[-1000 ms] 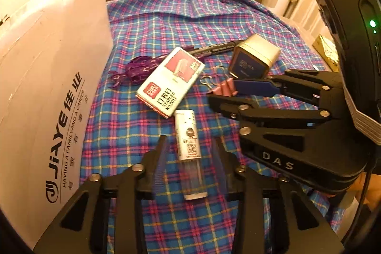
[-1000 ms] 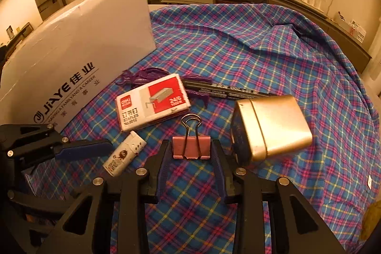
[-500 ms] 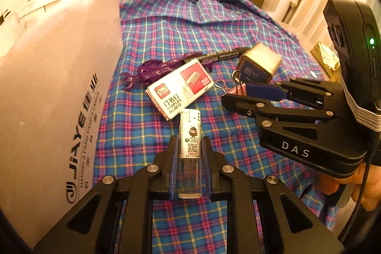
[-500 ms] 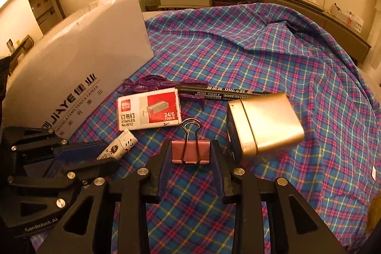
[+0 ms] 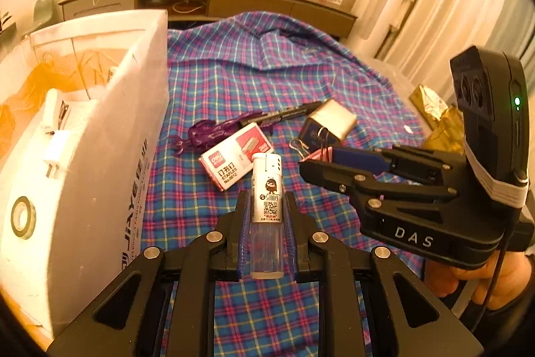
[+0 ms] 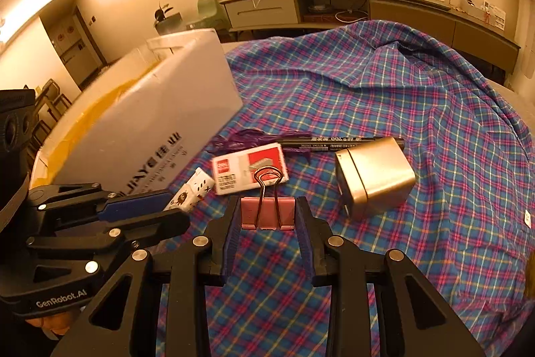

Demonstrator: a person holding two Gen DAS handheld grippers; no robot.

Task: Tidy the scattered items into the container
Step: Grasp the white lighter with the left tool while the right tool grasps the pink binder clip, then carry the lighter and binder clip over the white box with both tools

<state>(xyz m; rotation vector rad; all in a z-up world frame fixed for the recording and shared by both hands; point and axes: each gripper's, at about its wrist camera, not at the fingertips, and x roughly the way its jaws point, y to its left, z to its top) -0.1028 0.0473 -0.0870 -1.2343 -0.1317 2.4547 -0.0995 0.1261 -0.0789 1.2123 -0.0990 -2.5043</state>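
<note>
Two white plugs (image 5: 55, 136) and a tape roll (image 5: 21, 216) lie inside the box (image 5: 110, 163).

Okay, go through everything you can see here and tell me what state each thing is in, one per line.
left tool: shut on the lighter
lighter: gripped, lifted off the cloth
right tool: shut on the binder clip
binder clip: gripped, wire handles upward
white box: open, some items already inside
staples box: closed, lying flat
gold tin: closed, on its side
black marker: capped, lying flat
</note>
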